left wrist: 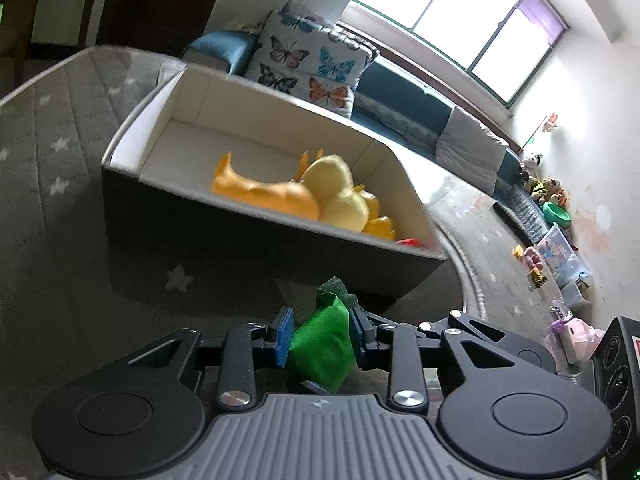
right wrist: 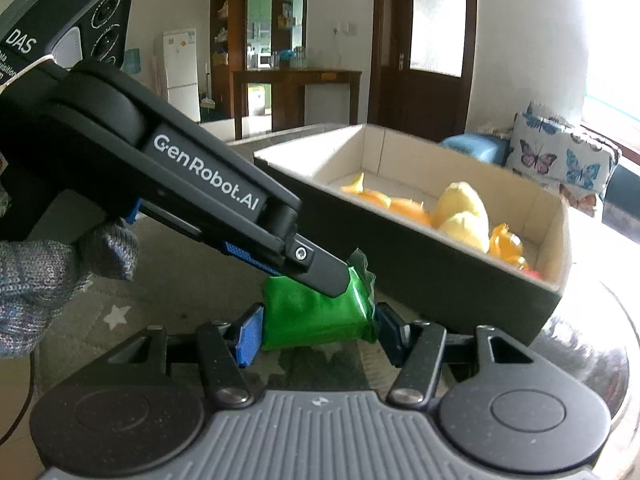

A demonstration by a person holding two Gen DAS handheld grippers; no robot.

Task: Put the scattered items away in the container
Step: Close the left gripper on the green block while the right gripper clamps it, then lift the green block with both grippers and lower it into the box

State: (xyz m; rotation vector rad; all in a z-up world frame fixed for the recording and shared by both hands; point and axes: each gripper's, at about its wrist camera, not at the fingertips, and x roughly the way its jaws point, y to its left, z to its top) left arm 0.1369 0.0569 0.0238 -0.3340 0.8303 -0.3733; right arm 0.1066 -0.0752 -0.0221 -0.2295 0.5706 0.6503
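A green foil packet [left wrist: 324, 340] sits between the blue pads of my left gripper [left wrist: 320, 338], which is shut on it. My right gripper [right wrist: 318, 330] also has the green packet [right wrist: 316, 318] between its pads and is shut on it. The left gripper's arm [right wrist: 224, 196] crosses the right wrist view from the upper left and clamps the packet's top. The dark box with a white inside [left wrist: 132, 136] lies just beyond the packet in both views [right wrist: 440, 276]. It holds orange and yellow soft toys [left wrist: 304, 196] and something red [left wrist: 410, 243] in a corner.
The box rests on a grey star-patterned mat [left wrist: 60, 144] on the floor. A blue sofa with a butterfly cushion [left wrist: 312, 64] stands behind it. Toys and a plastic bin [left wrist: 560, 258] lie along the right wall. A gloved hand [right wrist: 44, 280] holds the left gripper.
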